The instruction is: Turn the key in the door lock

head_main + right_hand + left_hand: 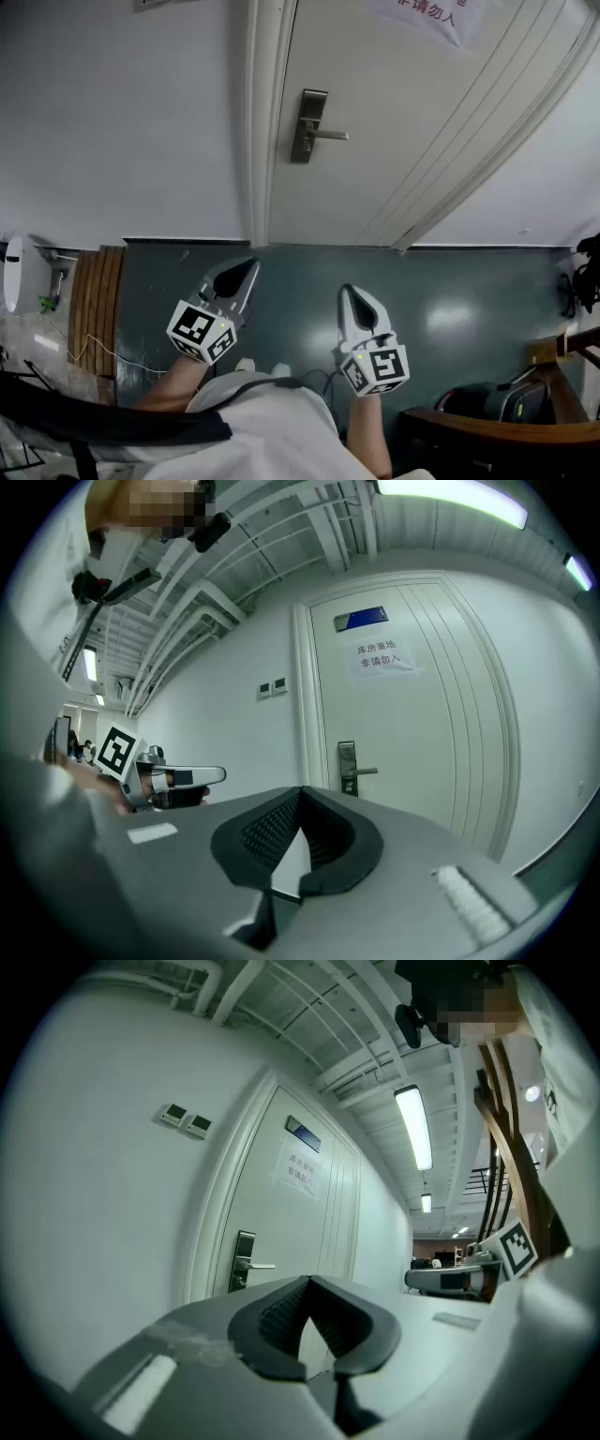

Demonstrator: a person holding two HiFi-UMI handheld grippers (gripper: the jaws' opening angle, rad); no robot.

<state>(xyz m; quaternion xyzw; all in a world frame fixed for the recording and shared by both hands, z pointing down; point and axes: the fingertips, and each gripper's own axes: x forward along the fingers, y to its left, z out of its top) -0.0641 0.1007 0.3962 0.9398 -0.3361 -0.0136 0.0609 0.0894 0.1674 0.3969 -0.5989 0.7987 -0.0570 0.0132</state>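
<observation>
A white door (pixel 394 122) stands shut ahead of me, with a metal lock plate and lever handle (pixel 309 127) near its left edge. I cannot make out a key at this distance. Both grippers are held level and point at the door, well short of it. My left gripper (pixel 246 272) is shut with nothing in it; in the left gripper view its jaws (pixel 309 1283) meet below the lock plate (pixel 243 1260). My right gripper (pixel 352 295) is shut and empty too, its tips (pixel 300 794) to the left of the lock plate (pixel 348 766).
A paper notice (pixel 427 14) hangs on the door. A slatted wooden bench (pixel 94 300) stands by the left wall, and dark wooden furniture (pixel 553 375) by the right. Wall switches (pixel 185 1121) sit left of the door frame. Grey floor lies between me and the door.
</observation>
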